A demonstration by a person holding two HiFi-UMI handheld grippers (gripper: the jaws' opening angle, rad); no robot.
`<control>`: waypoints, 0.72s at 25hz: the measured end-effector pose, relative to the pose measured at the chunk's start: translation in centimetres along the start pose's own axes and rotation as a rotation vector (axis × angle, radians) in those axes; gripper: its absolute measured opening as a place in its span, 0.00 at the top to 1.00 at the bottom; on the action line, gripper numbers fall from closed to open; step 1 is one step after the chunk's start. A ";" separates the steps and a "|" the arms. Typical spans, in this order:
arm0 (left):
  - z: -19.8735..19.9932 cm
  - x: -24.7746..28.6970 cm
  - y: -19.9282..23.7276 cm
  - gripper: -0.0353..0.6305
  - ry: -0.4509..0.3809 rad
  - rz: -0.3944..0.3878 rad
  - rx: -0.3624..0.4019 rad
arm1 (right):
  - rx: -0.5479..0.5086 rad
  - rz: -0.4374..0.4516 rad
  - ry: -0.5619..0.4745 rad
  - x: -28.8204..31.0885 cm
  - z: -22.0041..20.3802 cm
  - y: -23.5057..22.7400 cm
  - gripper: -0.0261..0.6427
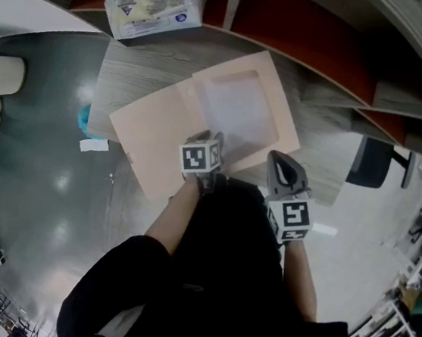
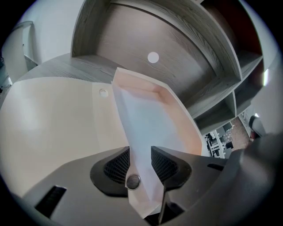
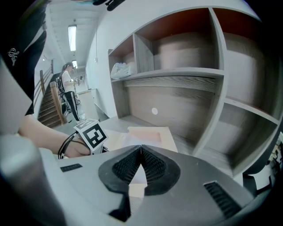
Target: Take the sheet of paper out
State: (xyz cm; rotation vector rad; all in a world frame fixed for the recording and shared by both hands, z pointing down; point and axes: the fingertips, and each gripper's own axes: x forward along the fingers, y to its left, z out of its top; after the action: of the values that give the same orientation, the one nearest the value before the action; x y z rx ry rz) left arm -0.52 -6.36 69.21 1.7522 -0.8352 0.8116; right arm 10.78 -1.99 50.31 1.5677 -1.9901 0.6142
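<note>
Hidden or unclear:
- Head view: the person's dark-clothed torso covers the near edge of the grey wood-grain desk [image 1: 131,70] and the lower edge of the folder.
- The left gripper's jaw tips sit under its marker cube in that view and show only from its own camera.
- A small blue object [image 1: 83,118] on the floor is half cut off by the desk's left edge; I can't tell what it is.
- The print on the bag is unreadable.

Scene, largest first:
- The grey wood shelving unit with reddish back panels [image 3: 177,75] stands at the back of the desk. The compartments in sight look bare, except one upper left shelf.
- That shelf carries a crumpled clear plastic bag with a blue-and-white label [image 1: 151,0]; the contents are pale and indistinct.
- The peach cardboard folder [image 1: 153,141] lies open flat on the desk. Its left half is plain. Its right half has a raised border that forms a shallow tray.
- The thin white sheet of paper [image 2: 146,128] has its far end lying in that tray. Its near corner runs out towards the person, through the gap of the left gripper.
- Left gripper [image 2: 140,156]: released, with the jaws standing apart. The sheet passes between the ribbed pads, which are not pressing on it.
- Right gripper [image 3: 140,152]: clenched with the tips together, nothing between them. It hangs just right of the folder's near corner.
- A small white scrap [image 1: 94,144] lies on the floor left of the desk.
</note>
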 end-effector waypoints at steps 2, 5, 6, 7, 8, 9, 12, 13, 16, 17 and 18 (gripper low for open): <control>0.8 0.1 0.2 0.68 -0.021 0.021 0.020 | 0.005 0.002 0.002 0.0 0.0 -0.2 0.94; 0.7 0.5 0.4 0.68 -0.017 0.037 0.007 | 0.014 -0.003 0.002 -0.1 -0.1 -0.7 0.94; 0.4 0.6 0.5 0.68 -0.010 0.044 -0.004 | 0.016 -0.006 0.000 -0.1 0.0 -0.8 0.94; 0.1 0.6 0.7 0.69 -0.001 0.050 -0.014 | 0.017 -0.008 -0.001 -0.2 0.0 -1.0 0.94; -0.2 0.7 0.7 0.69 0.006 0.053 -0.021 | 0.018 -0.009 -0.002 -0.2 0.0 -1.1 0.94; -0.1 0.7 0.7 0.69 0.003 0.056 -0.020 | 0.020 -0.008 -0.003 -0.2 0.0 -1.2 0.94; 0.9 0.6 0.7 0.69 -0.032 0.075 0.003 | 0.025 0.001 -0.002 -0.2 -0.4 -1.4 0.94; 1.0 0.5 0.9 0.70 -0.035 0.085 -0.002 | 0.026 0.002 -0.002 -0.3 -0.5 -1.4 0.94; 0.4 0.7 1.4 0.81 -0.028 0.101 -0.054 | 0.029 -0.003 -0.002 -0.3 -0.4 -1.6 0.94; 0.2 0.7 1.6 0.83 -0.024 0.104 -0.067 | 0.028 -0.001 -0.003 -0.3 -0.4 -1.6 0.94; 0.2 0.7 1.8 0.84 -0.024 0.112 -0.067 | 0.028 0.002 -0.004 -0.3 -0.4 -1.6 0.94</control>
State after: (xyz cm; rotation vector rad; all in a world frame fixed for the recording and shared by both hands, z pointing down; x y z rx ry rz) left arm -1.67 -7.14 70.59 1.6712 -0.9730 0.8283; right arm 12.46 -1.86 50.41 1.5848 -1.9937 0.6424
